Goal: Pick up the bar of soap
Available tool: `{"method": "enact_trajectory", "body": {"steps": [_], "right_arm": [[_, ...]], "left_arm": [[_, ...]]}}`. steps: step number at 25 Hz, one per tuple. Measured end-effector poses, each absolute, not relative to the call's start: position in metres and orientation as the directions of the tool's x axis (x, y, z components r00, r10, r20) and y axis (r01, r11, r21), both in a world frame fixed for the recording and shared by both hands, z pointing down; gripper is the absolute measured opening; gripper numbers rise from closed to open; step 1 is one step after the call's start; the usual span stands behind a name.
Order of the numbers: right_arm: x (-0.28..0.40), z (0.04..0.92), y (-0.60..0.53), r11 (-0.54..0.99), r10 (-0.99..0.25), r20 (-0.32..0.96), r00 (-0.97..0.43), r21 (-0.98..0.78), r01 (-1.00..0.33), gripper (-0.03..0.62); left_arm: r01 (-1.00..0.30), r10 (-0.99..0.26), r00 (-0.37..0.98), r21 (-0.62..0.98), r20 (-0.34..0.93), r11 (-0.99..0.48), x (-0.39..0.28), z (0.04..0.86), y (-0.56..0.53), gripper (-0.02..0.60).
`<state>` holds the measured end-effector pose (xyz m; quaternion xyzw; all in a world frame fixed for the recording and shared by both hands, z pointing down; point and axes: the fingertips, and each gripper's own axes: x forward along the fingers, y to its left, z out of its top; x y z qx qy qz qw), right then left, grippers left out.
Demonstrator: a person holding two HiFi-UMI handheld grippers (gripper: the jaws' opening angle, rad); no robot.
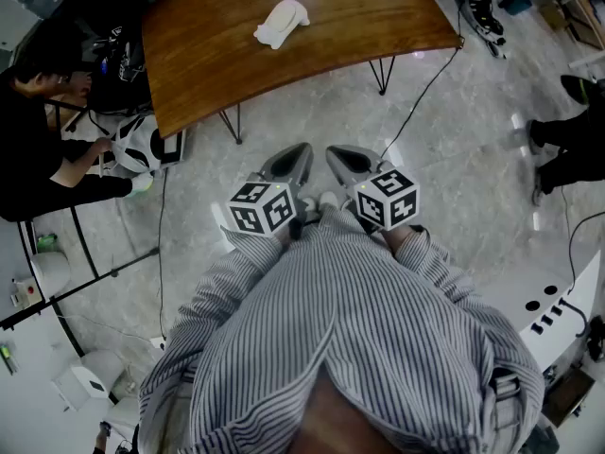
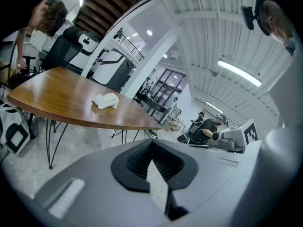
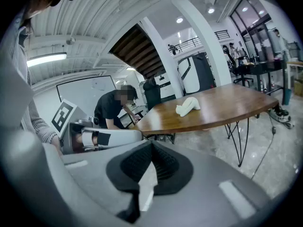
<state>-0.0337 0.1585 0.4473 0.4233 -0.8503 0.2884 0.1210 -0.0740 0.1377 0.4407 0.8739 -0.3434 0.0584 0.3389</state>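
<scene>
Pads (image 2: 165, 162) meet with nothing between them in both gripper views, so the left gripper (image 1: 302, 151) and right gripper (image 1: 331, 154) are clenched and empty. The head view shows only that they sit side by side against a striped shirt (image 1: 350, 320). Bare floor (image 1: 312, 112) and a cable (image 1: 425, 83) lie ahead, with a person in black (image 1: 38, 149) at the left. The soap (image 1: 282, 22) lies on the table (image 1: 378, 17), well apart from both grippers.

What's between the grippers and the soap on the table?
Nothing visible. The soap lies in the open on the table. Only bare floor lies between the table and the left gripper and right gripper, both shut, empty, held well short of it.
</scene>
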Motion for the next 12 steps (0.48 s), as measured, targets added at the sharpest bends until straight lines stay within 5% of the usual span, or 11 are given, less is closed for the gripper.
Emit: {"method": "enact_trajectory", "body": {"steps": [12], "right_arm": [[-0.023, 0.443, 0.154, 0.482, -0.660, 0.426, -0.619, -0.392, -0.784, 0.002]], "left_arm": [[-0.649, -0.570, 0.751, 0.536, 0.335, -0.540, -0.066, 0.439, 0.134, 0.003]]}}
